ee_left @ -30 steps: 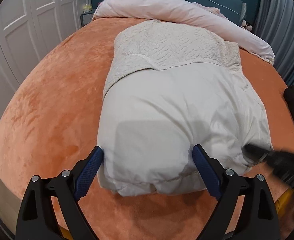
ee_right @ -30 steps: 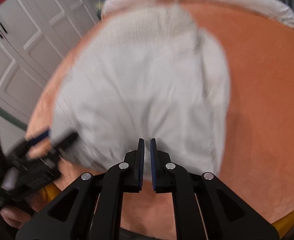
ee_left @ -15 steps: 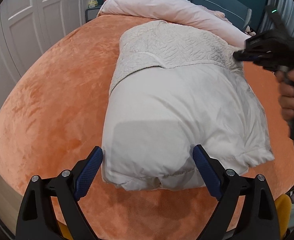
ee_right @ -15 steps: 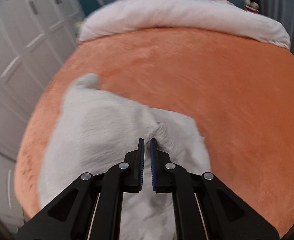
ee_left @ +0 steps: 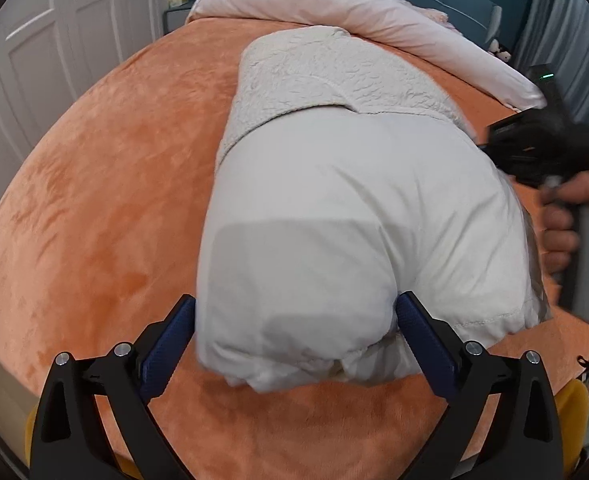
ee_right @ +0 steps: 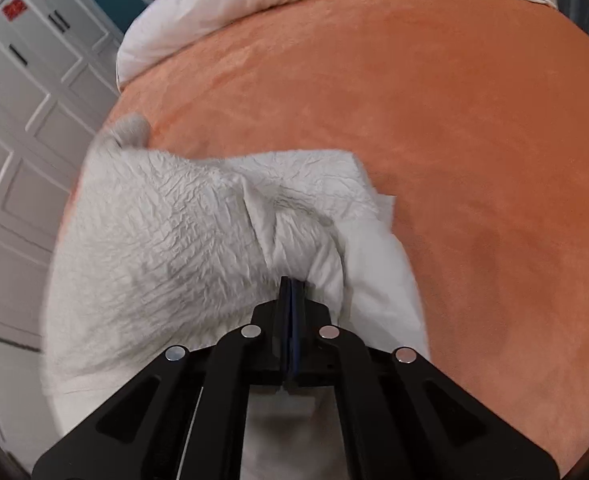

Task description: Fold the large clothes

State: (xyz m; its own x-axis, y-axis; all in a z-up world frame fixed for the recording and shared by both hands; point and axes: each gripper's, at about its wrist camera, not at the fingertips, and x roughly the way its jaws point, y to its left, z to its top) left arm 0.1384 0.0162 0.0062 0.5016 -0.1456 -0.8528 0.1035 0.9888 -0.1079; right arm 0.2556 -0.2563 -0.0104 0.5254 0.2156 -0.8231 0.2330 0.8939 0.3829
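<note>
the white padded garment is lying folded on the orange bed cover. the left gripper is sitting spread wide around its near end, while the right gripper is pinching a fold of its crinkled fabric.

Under your grippers the garment is padded white cloth, smooth and matt on its near half, while its far part is a crinkled, rough-textured fabric. The bed cover is orange plush with a soft, velvety nap, and the duvet beyond it is smooth pale cloth. Your left gripper is matt black plastic with bright metal rivets and blue ribbed pads; your right gripper looks the same.
</note>
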